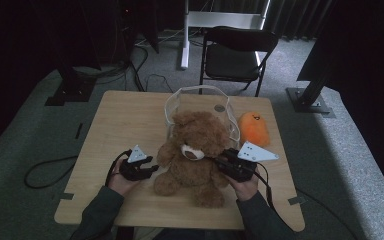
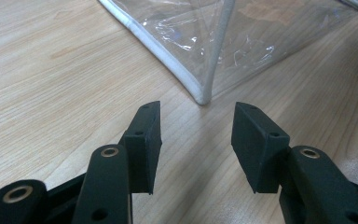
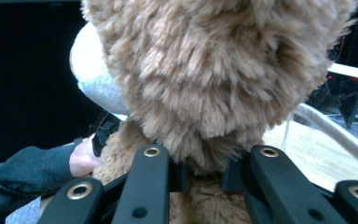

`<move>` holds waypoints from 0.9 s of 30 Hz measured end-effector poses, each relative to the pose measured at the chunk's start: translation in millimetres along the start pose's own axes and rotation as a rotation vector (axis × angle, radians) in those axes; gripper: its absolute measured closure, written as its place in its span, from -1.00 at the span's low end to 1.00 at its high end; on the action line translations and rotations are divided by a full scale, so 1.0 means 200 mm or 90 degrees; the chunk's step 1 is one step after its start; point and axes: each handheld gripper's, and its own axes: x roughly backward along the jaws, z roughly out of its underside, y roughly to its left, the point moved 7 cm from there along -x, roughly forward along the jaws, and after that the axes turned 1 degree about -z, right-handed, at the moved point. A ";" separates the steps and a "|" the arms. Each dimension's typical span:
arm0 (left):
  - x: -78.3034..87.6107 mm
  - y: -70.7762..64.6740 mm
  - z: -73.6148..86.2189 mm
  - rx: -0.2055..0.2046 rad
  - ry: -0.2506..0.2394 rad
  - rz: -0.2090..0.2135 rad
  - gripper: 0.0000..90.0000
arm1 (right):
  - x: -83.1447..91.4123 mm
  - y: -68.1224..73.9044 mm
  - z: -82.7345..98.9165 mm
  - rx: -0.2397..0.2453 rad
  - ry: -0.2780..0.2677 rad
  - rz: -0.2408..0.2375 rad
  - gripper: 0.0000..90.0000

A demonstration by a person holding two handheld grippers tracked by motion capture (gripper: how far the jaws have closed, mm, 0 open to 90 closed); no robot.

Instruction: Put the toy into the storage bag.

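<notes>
A brown teddy bear [image 1: 195, 150] sits upright in the middle of the wooden table [image 1: 120, 125], facing the person. My right gripper [image 1: 219, 162] is shut on the bear's neck from its right side. In the right gripper view the bear [image 3: 214, 70] looms close, its fur pinched between the jaws of the right gripper [image 3: 204, 175]. My left gripper [image 1: 152, 169] rests low beside the bear's left arm, open and holding nothing. In the left gripper view the left gripper [image 2: 196, 135] points at the corner of a clear plastic bag [image 2: 205, 42] lying on the table.
The clear bag [image 1: 200, 100] with white trim stands open behind the bear. An orange plush toy [image 1: 254, 128] lies to its right. A black folding chair [image 1: 232, 55] stands beyond the table's far edge. The person's left hand [image 3: 81, 158] shows past the bear.
</notes>
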 end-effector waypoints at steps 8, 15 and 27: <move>0.02 0.01 -0.01 0.011 -0.013 -0.001 0.18 | 0.01 0.00 -0.06 0.003 -0.021 -0.002 0.68; 0.14 0.05 -0.09 0.031 -0.073 -0.004 0.14 | -0.01 0.00 -0.01 0.014 0.001 -0.001 0.68; 0.42 -0.06 -0.47 -0.012 -0.222 0.063 0.08 | -0.03 -0.02 0.04 0.013 0.020 -0.002 0.67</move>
